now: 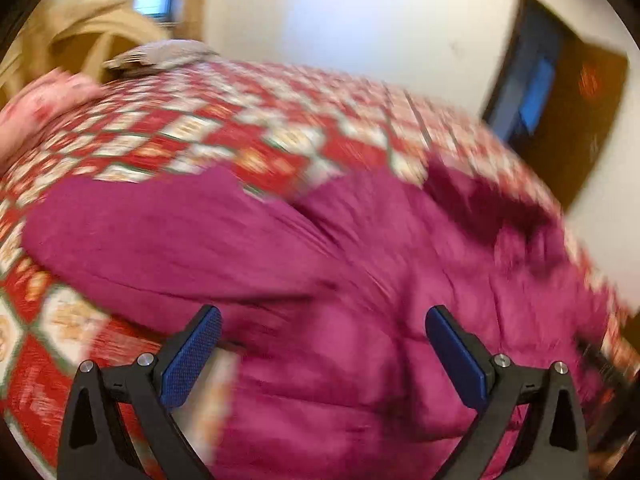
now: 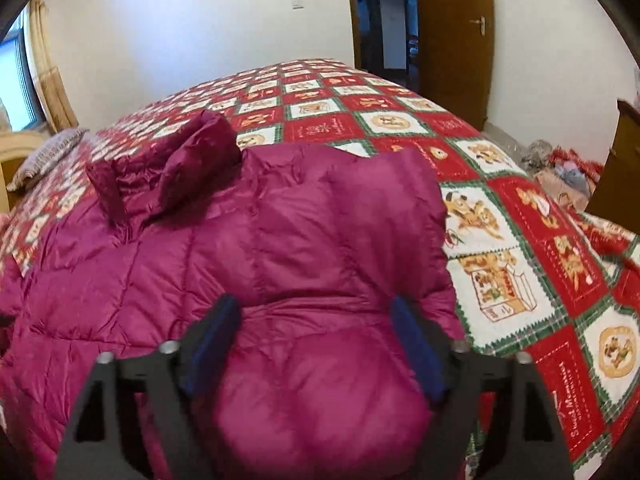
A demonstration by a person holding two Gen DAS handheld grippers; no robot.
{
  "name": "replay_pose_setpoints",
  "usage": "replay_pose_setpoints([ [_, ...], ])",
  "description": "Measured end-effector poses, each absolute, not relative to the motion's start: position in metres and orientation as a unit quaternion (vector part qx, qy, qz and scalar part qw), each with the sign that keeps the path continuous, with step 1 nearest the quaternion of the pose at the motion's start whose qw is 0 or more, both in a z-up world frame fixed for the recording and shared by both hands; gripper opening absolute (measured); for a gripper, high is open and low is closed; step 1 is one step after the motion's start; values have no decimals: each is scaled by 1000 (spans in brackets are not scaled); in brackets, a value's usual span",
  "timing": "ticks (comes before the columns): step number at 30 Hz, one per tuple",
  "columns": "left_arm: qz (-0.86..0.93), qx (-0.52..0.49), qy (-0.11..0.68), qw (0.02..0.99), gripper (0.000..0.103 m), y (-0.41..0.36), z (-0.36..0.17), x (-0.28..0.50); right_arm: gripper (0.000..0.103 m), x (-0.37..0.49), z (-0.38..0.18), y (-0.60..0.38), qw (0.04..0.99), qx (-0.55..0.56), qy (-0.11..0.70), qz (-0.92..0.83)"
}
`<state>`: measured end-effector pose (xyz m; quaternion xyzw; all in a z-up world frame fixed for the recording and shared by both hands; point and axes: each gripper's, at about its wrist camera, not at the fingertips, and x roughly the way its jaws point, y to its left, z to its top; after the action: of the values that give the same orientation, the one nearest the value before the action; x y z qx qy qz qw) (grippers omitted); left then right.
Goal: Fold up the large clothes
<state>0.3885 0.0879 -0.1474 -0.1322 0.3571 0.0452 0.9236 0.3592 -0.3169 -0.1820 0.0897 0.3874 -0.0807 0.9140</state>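
Observation:
A magenta puffer jacket (image 2: 280, 232) lies spread on a bed's red-and-white checked quilt (image 2: 500, 240), its darker collar or hood (image 2: 168, 160) bunched at the far left. My right gripper (image 2: 315, 302) is open just over the near part, with a puffy fold of the jacket bulging between its blue pads (image 2: 212, 340). The left wrist view is blurred. There the jacket (image 1: 360, 240) fills the lower half, one sleeve (image 1: 140, 232) reaching left. My left gripper (image 1: 323, 314) stands wide open above the fabric, holding nothing.
The quilt (image 1: 240, 120) covers the whole bed. A pillow (image 2: 48, 152) lies at the far left by a beige headboard (image 1: 80, 40). A brown door (image 2: 452, 32) stands behind the bed, and piled clutter (image 2: 560, 168) sits on the floor to the right.

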Motion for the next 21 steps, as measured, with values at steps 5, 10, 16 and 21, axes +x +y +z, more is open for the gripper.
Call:
replay_pose_setpoints([
  [5, 164, -201, 320, 911, 102, 206, -129, 376, 89, 364, -184, -315, 913, 83, 390, -84],
  [10, 267, -310, 307, 860, 102, 309, -153, 372, 89, 363, -185, -315, 913, 83, 390, -84],
  [16, 296, -357, 317, 827, 102, 343, -185, 384, 90, 364, -185, -314, 913, 81, 392, -86],
  [21, 303, -276, 349, 843, 82, 334, -191, 402, 90, 365, -186, -314, 913, 76, 392, -88],
])
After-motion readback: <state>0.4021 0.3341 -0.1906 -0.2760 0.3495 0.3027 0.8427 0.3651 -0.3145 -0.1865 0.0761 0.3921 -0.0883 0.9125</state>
